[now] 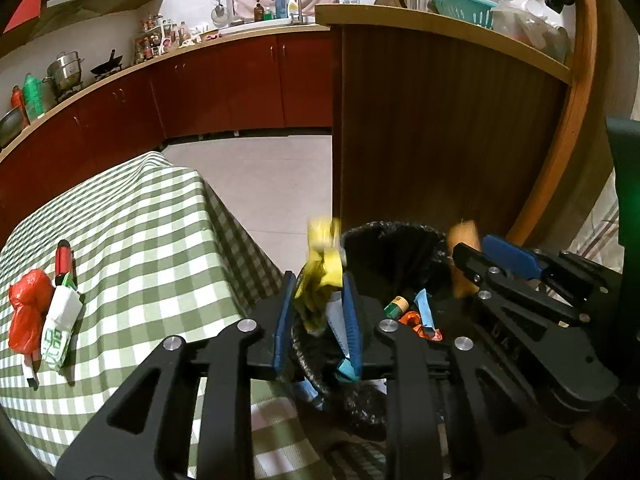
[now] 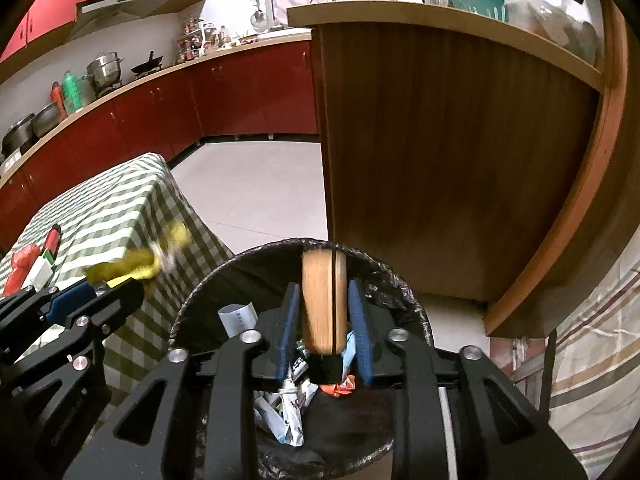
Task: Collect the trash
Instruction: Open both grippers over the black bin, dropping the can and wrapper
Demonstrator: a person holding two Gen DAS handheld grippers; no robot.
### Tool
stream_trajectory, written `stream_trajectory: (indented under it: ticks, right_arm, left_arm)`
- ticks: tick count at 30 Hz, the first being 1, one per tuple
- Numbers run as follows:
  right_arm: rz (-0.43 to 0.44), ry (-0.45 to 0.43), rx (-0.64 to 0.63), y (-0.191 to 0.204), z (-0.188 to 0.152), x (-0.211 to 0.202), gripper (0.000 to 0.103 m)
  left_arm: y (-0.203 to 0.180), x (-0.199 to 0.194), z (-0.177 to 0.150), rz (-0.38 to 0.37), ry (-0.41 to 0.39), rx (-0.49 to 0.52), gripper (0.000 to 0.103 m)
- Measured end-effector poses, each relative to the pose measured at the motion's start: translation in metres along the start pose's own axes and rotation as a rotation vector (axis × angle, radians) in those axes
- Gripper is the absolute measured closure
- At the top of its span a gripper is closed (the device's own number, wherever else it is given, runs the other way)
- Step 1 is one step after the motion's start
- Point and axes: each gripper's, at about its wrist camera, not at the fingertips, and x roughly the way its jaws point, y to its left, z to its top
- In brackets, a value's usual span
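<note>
- Kitchen background: red cabinets [image 1: 224, 92] along the back wall, tiled floor [image 1: 256, 176], wooden counter panel [image 1: 440, 132] at frame right in both views.
- Green-checked surface [image 1: 132, 240] sits left of centre in the left wrist view; on it at far left lie a red plastic bag [image 1: 26, 312], a white-green wrapper [image 1: 60, 320] and a red-black pen-like item [image 1: 63, 258], bunched together and touching.
- Trash bin [image 2: 192, 304] with black liner stands just beside the surface's draped edge, in front of the wooden panel; crumpled paper, blue wrappers and an orange scrap lie inside.
- Left gripper [image 1: 318, 320], blue pads, lower centre of the left wrist view: a crumpled yellow wrapper [image 1: 322, 264] sticks up between the jaws, motion-blurred; the jaws stand partly apart and whether the pads press on it cannot be told.
- Yellow wrapper is at the bin's left rim, over the edge.
- Right gripper [image 2: 326, 332], lower centre of the right wrist view, hangs over the bin opening: a tan cylindrical bottle [image 2: 324, 300] with a black cap at its lower end stands between the jaws, blurred, with narrow gaps visible on both sides; the jaws look slightly apart from it.
</note>
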Motion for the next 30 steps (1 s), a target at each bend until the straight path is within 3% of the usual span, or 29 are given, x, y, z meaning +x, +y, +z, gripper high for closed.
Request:
stream_trajectory:
  ticks: [4,6,14,23,30]
  right_arm:
    - [-0.009,-0.005,0.003,-0.003,0.001,-0.001,0.067]
    - [-0.014,-0.008,0.002,-0.002,0.002,-0.002,0.064]
    - [-0.016,-0.052,-0.01,0.018,0.005,-0.016,0.036]
    - [0.058,-0.063,-0.071,0.072,0.006,-0.023,0.029]
    - [0.124,-0.064,-0.129,0.125,0.006,-0.032,0.027]
  left_arm:
    - [0.003,0.001,0.0,0.0,0.001,-0.021,0.063]
    - [0.006,0.0,0.002,0.007,-0.004,-0.031,0.061]
    - [0.03,-0.017,-0.006,0.055,-0.025,-0.057,0.04]
    - [0.095,-0.05,-0.023,0.157,-0.039,-0.125,0.035]
    - [0.15,-0.078,-0.044,0.283,-0.05,-0.178,0.033]
